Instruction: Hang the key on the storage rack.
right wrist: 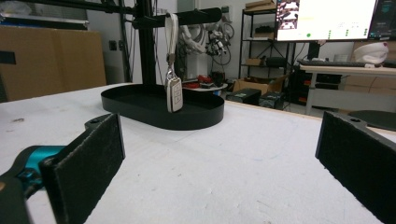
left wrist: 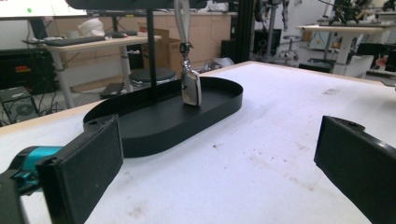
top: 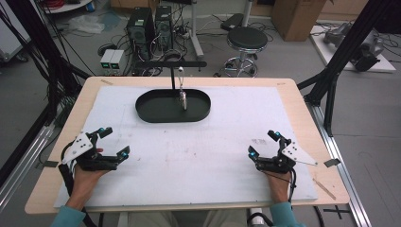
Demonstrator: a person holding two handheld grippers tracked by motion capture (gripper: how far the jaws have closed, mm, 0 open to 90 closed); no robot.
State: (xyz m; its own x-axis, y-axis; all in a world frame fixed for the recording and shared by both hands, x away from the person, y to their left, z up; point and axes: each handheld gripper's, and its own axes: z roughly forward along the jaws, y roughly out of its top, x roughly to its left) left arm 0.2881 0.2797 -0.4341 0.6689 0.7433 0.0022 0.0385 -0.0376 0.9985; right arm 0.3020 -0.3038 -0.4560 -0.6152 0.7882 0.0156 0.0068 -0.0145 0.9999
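a robotics lab is showing here: computer towers (top: 150,26) and tangled cables (top: 56,4) are sitting on the grey floor, a round stool (top: 246,39) is standing by, and monitors (right wrist: 327,18) are glowing over cluttered desks (left wrist: 88,43).

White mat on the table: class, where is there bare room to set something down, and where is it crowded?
Bare: the wide stretch of white mat between the left hand-held gripper and the right hand-held gripper, up to the black oval tray. Crowded: the tray, where a key fob hangs from the stand.
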